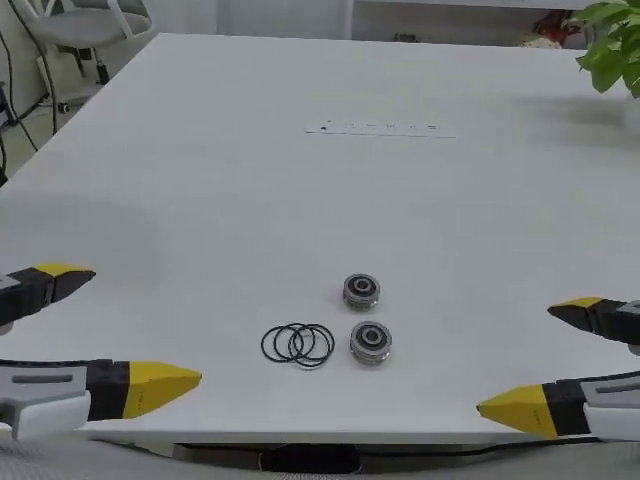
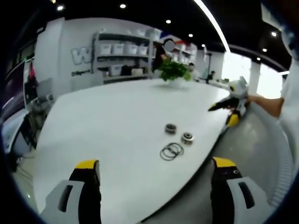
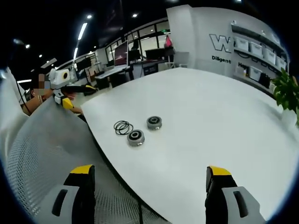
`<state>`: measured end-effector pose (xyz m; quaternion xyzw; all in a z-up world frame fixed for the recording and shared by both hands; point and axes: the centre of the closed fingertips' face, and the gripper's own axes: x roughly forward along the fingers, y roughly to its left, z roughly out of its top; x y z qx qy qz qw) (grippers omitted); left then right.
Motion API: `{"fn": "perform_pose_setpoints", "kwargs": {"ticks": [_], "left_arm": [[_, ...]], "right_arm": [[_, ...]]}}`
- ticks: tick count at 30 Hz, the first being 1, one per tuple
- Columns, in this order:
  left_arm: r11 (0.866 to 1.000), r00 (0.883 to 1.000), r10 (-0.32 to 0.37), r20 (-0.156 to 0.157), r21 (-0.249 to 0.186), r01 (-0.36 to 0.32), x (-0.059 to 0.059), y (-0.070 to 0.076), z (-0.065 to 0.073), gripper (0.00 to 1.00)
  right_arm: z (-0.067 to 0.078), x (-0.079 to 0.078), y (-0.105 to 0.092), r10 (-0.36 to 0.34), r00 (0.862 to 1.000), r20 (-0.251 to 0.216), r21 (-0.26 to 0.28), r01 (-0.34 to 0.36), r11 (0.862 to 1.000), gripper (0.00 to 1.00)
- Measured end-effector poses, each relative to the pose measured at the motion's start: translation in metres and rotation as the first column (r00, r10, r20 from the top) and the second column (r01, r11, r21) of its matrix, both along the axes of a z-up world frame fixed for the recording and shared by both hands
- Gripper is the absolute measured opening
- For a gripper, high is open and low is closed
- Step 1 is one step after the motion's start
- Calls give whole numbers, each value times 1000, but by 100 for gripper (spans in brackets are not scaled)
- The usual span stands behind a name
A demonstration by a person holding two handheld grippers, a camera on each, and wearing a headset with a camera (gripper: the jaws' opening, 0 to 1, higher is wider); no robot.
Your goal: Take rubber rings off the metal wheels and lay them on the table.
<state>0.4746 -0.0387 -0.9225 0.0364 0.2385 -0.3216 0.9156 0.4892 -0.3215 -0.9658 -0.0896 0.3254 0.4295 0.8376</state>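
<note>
Overhead, I log rubber rings [image 1: 298,343] beside metal wheels [image 1: 361,290] at the table [image 1: 300,200] near edge, bare top beyond; gripper views add shelving [image 2: 126,51]. Left gripper [image 1: 147,325], right gripper [image 1: 513,358]: jaws wide apart, empty.

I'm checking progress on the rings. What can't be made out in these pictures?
Rings: head view, overlapping and thin, count unclear.
Wheels: every view, too small to tell whether a ring is on either.
Printed marks: head view, too faint to read.
Plant: head view, cut off by the right edge.
</note>
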Motion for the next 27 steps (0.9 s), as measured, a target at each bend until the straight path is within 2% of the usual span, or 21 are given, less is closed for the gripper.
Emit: {"fn": "perform_pose_setpoints", "kwargs": {"ticks": [6, 13, 18, 20, 27], "left_arm": [[999, 999, 39, 7, -5, -39, 2, 5, 1, 100], [999, 999, 45, 12, 21, -45, 1, 5, 1, 100], [998, 998, 59, -2, 8, -59, 1, 7, -1, 100], [998, 998, 62, 0, 2, -62, 1, 7, 0, 100], [998, 998, 65, -9, 6, -65, -1, 7, -2, 99]], "right_arm": [[-4, -3, -1, -6, 1000, -30, -1, 6, 1000, 99], [-8, -7, -2, -7, 998, -60, -13, 7, 1000, 99], [-10, -8, -4, -27, 996, -85, 8, 28, 1000, 99], [-12, -8, -5, -47, 993, -110, 20, 49, 999, 99], [-11, -9, -6, -68, 990, -124, 47, 74, 996, 98]]}}
